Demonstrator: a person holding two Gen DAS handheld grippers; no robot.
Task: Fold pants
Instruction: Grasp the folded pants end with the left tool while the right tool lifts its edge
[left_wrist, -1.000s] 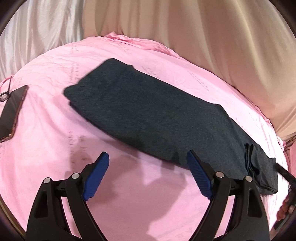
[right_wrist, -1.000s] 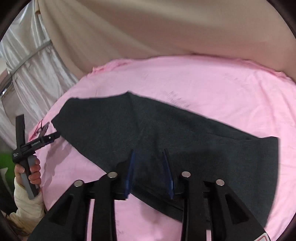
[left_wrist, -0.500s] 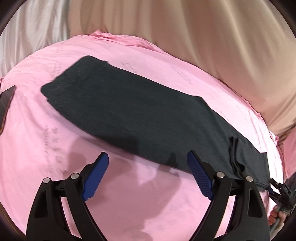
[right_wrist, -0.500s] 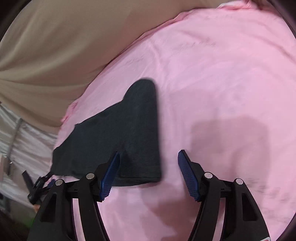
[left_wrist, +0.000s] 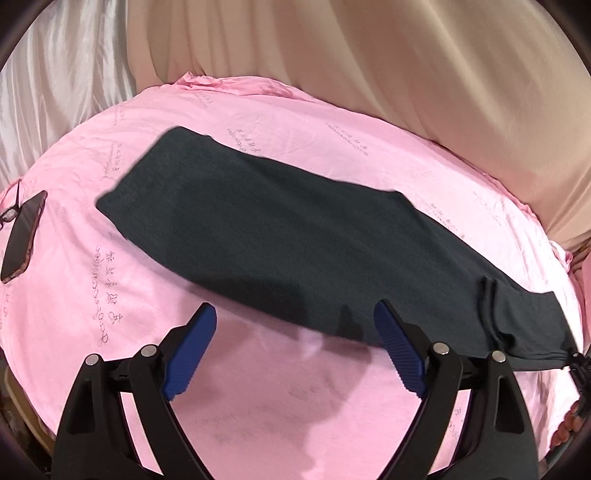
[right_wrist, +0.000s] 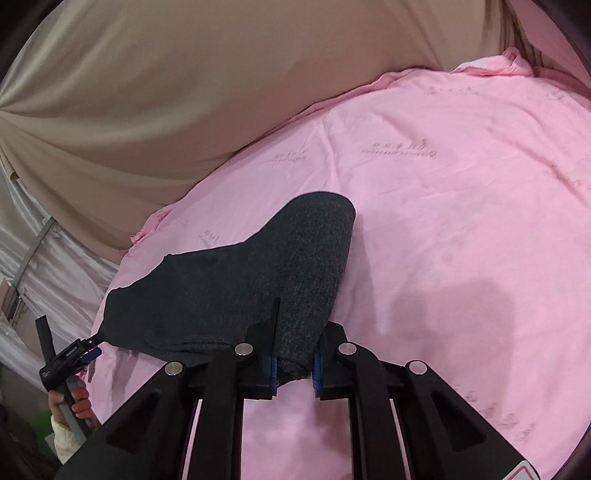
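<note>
1. Nearest in the right wrist view, the right gripper (right_wrist: 293, 369) has its blue-padded fingers (right_wrist: 273, 373) clenched on a bunched end of the pants (right_wrist: 258, 280). The cloth rises from between them in a rounded hump, so this end is lifted rather than lying flat.
2. Nearest in the left wrist view, the left gripper (left_wrist: 295, 354) has its fingers (left_wrist: 190, 354) spread wide and released, with nothing between them. They hover over bare pink sheet (left_wrist: 258, 413), with the near edge of the pants just beyond the tips.
3. Ahead of the left fingers, the pants (left_wrist: 295, 251) lie as one long, narrow dark band across the bed. That suggests the legs are already laid one over the other. The shortening folds, end toward end, look still to come, and the right gripper's lifted end seems the start of one.
4. The fabric is a dark charcoal knit, matte and slightly flecked, soft enough to drape and bunch. A seam or hem ridge shows toward the right-hand end.
5. Left of the left fingers, a dark glossy phone (left_wrist: 24, 236) lies flat on the sheet, with eyeglasses (left_wrist: 7, 218) at its far end.
6. The sheet is thin and lightly creased, printed with faint script.
7. Farthest off hang beige curtains (left_wrist: 406, 74), smooth and satiny, in long folds.
</note>
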